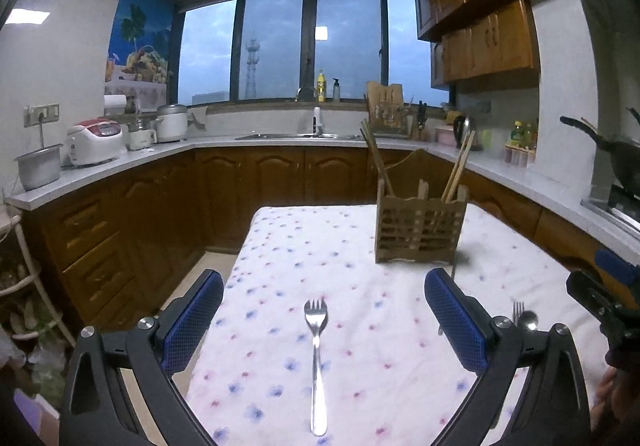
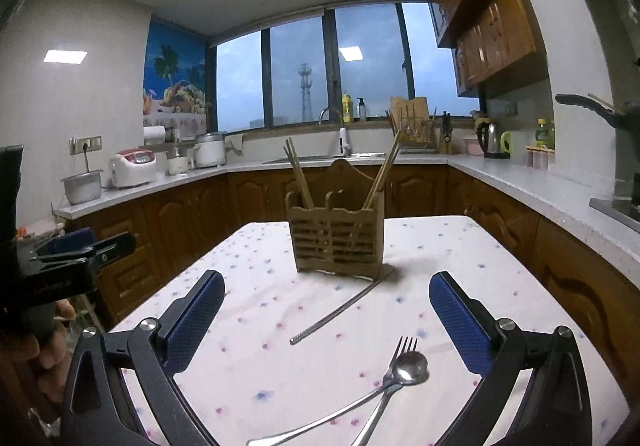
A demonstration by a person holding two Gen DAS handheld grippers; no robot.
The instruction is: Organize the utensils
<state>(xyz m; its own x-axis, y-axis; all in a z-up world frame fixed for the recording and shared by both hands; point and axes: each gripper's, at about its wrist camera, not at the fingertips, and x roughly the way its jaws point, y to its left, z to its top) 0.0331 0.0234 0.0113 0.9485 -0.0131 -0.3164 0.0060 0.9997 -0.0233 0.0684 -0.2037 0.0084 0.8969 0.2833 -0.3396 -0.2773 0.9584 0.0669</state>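
Observation:
A steel fork [image 1: 316, 358] lies on the flowered tablecloth, tines away, between the wide-apart fingers of my open left gripper [image 1: 324, 310]. A slatted wooden utensil holder [image 1: 420, 226] with chopsticks [image 1: 458, 166] stands farther back right. In the right wrist view the holder [image 2: 338, 236] is straight ahead, and a metal chopstick [image 2: 340, 310] lies in front of it. A spoon [image 2: 408, 364] crosses a second fork [image 2: 402, 348] just inside my open right gripper [image 2: 326, 310]. Neither gripper holds anything.
The table [image 1: 400, 306] has its left edge near my left gripper, with wooden cabinets [image 1: 120, 230] beyond. Counters with rice cookers [image 1: 96, 140], a sink [image 1: 300, 134] and a kettle [image 2: 494, 142] ring the room. The other gripper [image 2: 68, 262] and a hand show at the left.

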